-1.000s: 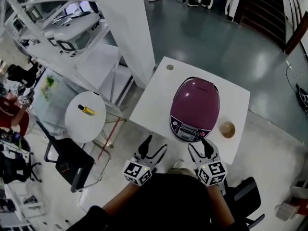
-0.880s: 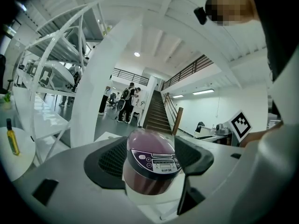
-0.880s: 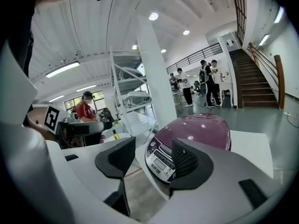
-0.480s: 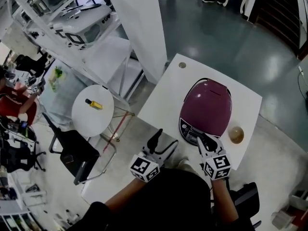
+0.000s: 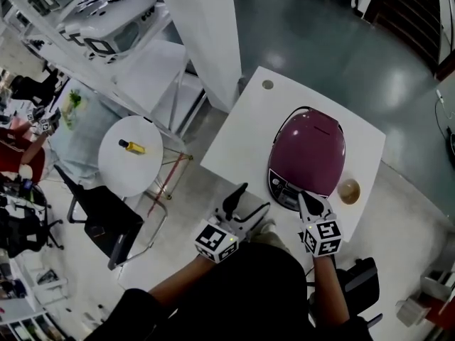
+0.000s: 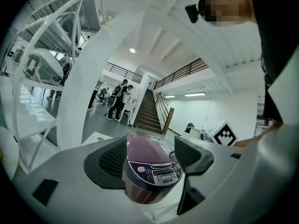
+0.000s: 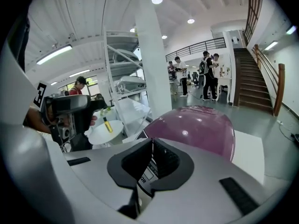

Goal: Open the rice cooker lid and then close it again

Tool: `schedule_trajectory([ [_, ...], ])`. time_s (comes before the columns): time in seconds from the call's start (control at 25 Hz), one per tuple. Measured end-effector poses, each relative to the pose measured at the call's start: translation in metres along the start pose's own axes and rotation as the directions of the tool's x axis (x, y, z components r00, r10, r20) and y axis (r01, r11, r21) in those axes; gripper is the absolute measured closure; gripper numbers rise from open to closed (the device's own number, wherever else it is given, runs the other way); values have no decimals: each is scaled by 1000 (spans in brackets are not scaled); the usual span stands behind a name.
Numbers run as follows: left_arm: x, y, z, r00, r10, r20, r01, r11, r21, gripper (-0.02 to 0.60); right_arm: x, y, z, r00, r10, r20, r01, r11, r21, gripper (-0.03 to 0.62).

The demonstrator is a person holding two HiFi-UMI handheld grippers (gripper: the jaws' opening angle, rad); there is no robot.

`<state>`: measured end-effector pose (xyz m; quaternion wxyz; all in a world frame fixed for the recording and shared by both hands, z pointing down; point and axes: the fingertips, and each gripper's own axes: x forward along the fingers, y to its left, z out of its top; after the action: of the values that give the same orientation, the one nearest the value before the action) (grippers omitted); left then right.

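A purple rice cooker stands on the white square table with its lid down and its control panel facing me. My right gripper is at the panel's front edge, angled downward. Its jaws are closing and meet pad to pad, with nothing between them. In the right gripper view the shut gripper sits just before the cooker. My left gripper hovers open off the table's near left edge. In the left gripper view the cooker shows through the gap of the open gripper, apart from it.
A small brown bowl sits right of the cooker. A small round disc lies at the table's far corner. To the left stand a round white side table with a yellow bottle, a black chair and a white pillar.
The right gripper's jaws went from wide open to shut while it moved forward and down to the cooker's front panel. The left gripper shifted slightly forward and stayed open.
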<state>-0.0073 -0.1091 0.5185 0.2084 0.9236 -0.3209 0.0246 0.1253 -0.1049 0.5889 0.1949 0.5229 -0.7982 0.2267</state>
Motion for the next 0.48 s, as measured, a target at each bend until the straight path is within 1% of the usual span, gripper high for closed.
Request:
schedule_trajectory([
  [0.2,-2,5,-4,1000,10,6,-10,1000,-22,285,11,-3,-4,999,-1,-37,0,1000,-24,588],
  [0.36,-3,10,-9,1000,21,9,-21,999,-29,285,21,-4,-9,998,0,-69,-4,998,-56,588],
  [0.48,-4,14,-9,999,39,25,-38,998,-40,285,27,-7,-16,995,-4,-104,-6,996,-91,589],
])
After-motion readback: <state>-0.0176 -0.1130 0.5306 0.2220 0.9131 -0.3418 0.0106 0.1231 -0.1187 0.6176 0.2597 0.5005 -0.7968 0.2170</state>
